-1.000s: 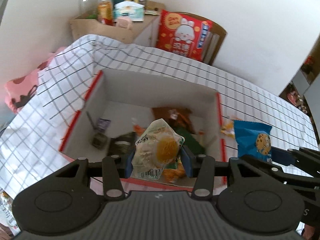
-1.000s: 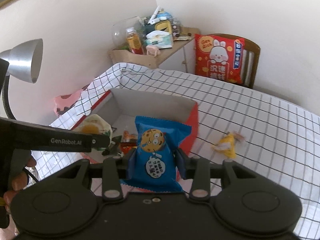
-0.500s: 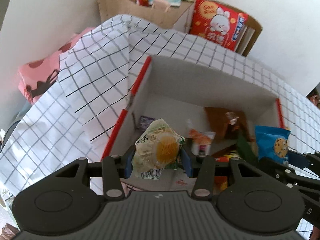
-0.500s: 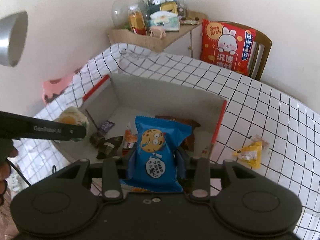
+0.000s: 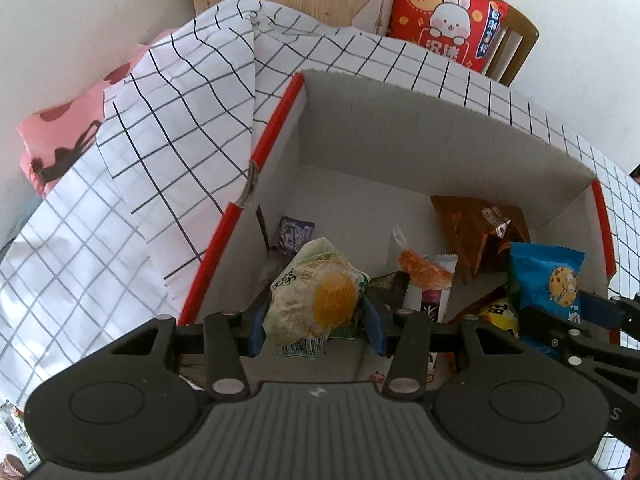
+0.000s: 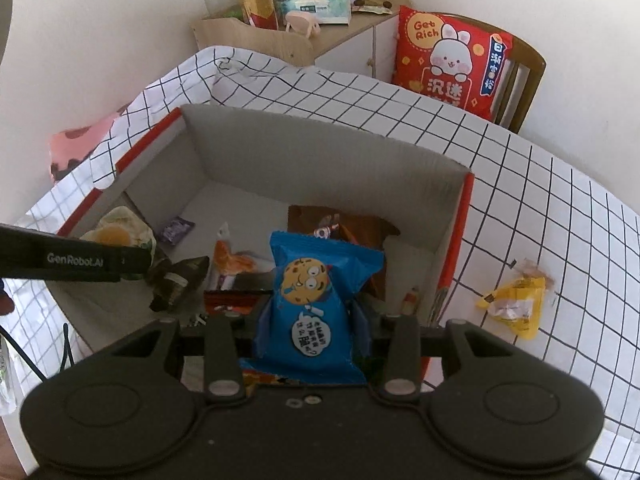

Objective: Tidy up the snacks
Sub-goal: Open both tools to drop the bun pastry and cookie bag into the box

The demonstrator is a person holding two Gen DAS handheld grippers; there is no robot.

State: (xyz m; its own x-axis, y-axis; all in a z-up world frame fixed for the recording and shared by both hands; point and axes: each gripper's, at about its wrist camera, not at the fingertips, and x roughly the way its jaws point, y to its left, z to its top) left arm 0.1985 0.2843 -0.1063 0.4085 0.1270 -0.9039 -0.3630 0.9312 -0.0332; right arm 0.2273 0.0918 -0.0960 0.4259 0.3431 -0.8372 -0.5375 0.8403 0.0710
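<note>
My left gripper is shut on a pale green snack packet with a yellow disc and holds it over the near left part of the open red-edged cardboard box. My right gripper is shut on a blue cookie packet over the near right part of the same box. The blue packet also shows in the left wrist view, and the green packet in the right wrist view. Several snacks lie in the box, among them a brown bag and a purple packet.
A yellow snack packet lies on the checked tablecloth right of the box. Behind the table stand a wooden cabinet with jars and tissues and a chair with a red rabbit cushion. A pink cushion lies left.
Both grippers have moved forward and lower over the box, each still holding its packet. The box now fills more of both views.
</note>
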